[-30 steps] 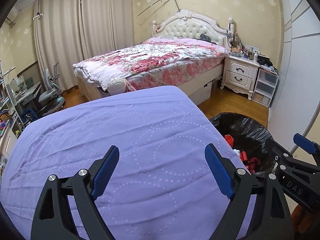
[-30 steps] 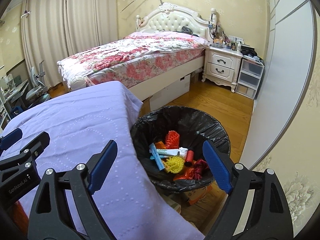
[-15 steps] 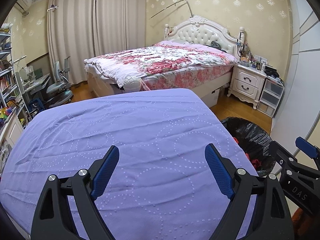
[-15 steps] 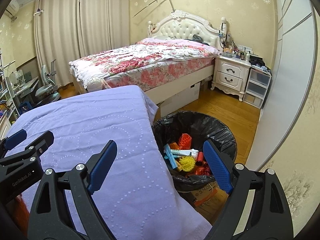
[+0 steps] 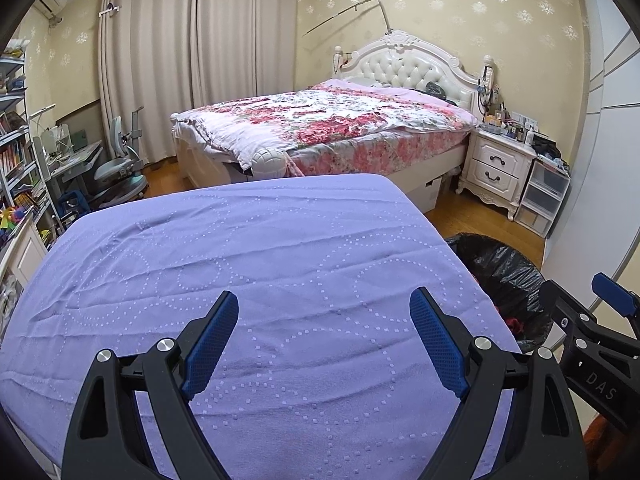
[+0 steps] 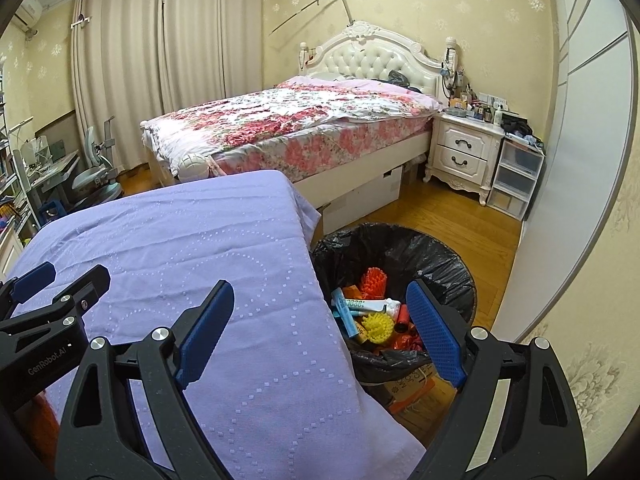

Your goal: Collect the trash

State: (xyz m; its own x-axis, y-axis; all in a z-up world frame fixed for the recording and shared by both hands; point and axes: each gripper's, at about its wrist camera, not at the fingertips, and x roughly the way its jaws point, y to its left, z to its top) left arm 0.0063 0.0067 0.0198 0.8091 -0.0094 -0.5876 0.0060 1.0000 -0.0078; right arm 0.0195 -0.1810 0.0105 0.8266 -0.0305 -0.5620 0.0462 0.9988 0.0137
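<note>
Lavender tablecloth (image 5: 280, 264) under both wide-open, empty claws, left claw (image 5: 324, 344) and right claw (image 6: 320, 332); black-lined bin (image 6: 440, 252) beside.

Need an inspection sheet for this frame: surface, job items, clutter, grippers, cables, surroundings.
Surface: table under a lilac cloth, wrinkled; nothing seen on the part in view.
Job's things: black-lined trash bin on the floor by the table's right edge, holding an orange brush, a yellow brush, a white tube, a blue item and red scraps.
Clutter: cardboard under the bin's near side.
Grippers: left gripper open, empty, over the cloth; right gripper open, empty, straddling table edge and bin.
Cables: nothing seen on the table.
Surroundings: floral bed, white nightstand, plastic drawers, curtains, desk and chair.
</note>
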